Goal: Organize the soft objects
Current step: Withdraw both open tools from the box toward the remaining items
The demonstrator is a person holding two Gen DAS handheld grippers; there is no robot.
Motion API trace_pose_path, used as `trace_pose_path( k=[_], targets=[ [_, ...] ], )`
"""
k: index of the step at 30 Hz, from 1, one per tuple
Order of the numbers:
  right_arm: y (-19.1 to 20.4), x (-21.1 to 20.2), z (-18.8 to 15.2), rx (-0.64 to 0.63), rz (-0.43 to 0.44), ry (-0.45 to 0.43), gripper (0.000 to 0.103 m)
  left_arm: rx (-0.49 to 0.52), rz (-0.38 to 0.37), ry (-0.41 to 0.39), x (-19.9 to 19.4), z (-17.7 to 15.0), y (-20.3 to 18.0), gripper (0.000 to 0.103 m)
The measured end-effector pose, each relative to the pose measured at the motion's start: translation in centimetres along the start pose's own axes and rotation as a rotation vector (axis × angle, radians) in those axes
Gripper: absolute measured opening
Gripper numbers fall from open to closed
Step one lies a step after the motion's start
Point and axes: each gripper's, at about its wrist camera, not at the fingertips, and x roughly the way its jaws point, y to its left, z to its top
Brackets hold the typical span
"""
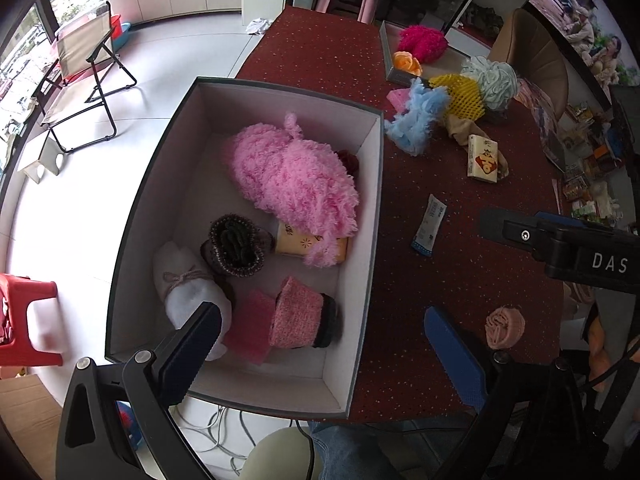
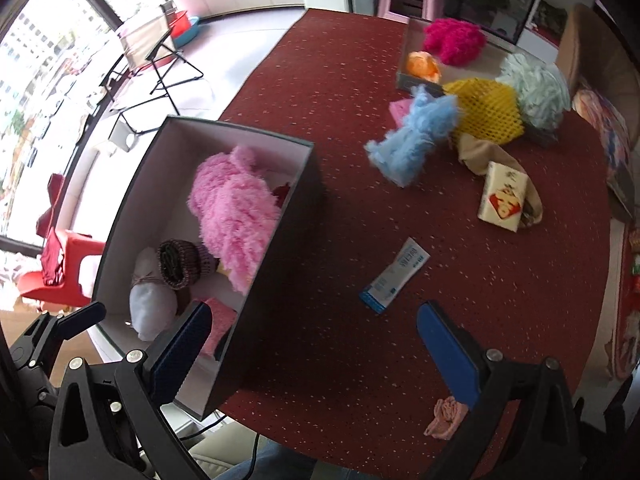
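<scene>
Soft things, a pink fluffy bundle [image 1: 296,176] among them, lie in the box [image 1: 368,216] at the table's [image 1: 460,184] left edge. Both claws, left [image 1: 324,344] and right [image 2: 316,344], gape wide and hold nothing.

Daylight pours in from the windows [image 1: 24,60] far beyond my left fingers [image 1: 192,344], bleaching the pale floor [image 1: 160,64] almost white. The box [image 1: 360,280] between my fingers throws a soft shadow down its inner wall. The red table [image 2: 480,280] ahead of my right fingers [image 2: 444,344] sits dimmer and evenly lit. Both pictures bulge, bending straight lines and darkening at the corners. My right view is smeared, most on the blue fluffy thing [image 2: 416,140].
</scene>
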Motion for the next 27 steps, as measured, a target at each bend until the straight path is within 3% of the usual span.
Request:
trace_pose_path(
  k=[12,18,27],
  targets=[
    [-14.5,1.4,-4.0,0.318,-0.008,0.055,0.103,0.019,0.000,0.022,0.3,1.3,-7.3,0.102],
    [-18.0,2.9,-2.0,0.316,-0.020,0.064,0.103,0.033,0.039,0.040,3.0,4.2,-10.9,0.102],
    [-20.6,6.2,3.9,0.305,-0.027,0.031,0.103,0.024,0.144,-0.042,5.3,12.3,-13.3,0.102]
  ],
)
